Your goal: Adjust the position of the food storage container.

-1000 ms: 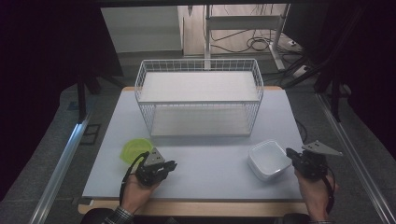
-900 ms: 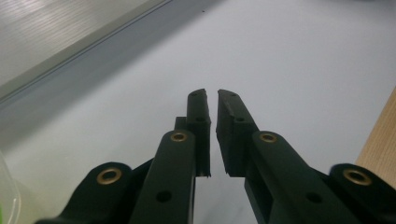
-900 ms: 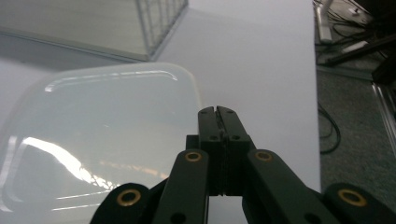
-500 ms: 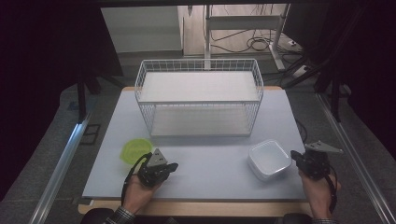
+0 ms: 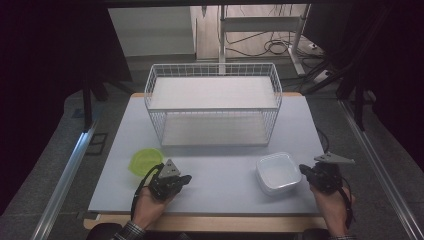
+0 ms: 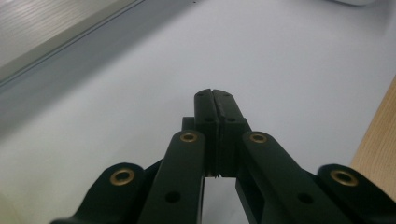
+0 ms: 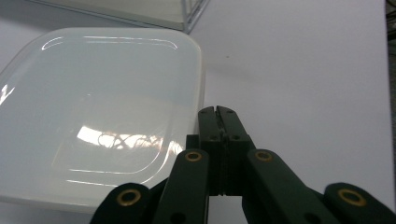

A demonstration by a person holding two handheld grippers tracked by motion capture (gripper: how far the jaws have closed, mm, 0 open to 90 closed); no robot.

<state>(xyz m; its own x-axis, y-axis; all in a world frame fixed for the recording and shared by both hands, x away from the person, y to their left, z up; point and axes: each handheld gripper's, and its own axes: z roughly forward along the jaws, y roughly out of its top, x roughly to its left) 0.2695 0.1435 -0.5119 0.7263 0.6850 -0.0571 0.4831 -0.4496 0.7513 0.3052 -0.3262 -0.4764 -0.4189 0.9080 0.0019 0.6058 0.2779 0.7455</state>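
White wire-mesh basket [image 5: 213,107] with two shelves sits at the back of the pale grey tabletop [image 5: 220,172], empty as far as the high view lets me tell. Square white dish with rounded corners [image 5: 278,172] rests on the front right of the table, just beside the right gripper [image 5: 306,173]; glossy, rigid, probably glazed ceramic or hard plastic, so fairly light but slippery and chippable. Best hold is the raised rim on the near edge, one jaw inside, one outside. Small round lime-green plastic bowl [image 5: 145,161] sits front left, just beyond the left gripper [image 5: 184,178]; looks thin, light, a bit flexible, so pinch its rim too. Left gripper: jaws pressed together, nothing between them, low over bare table. Right gripper: jaws also pressed together, empty, tips close by the dish edge [image 7: 200,79], not clearly touching it.
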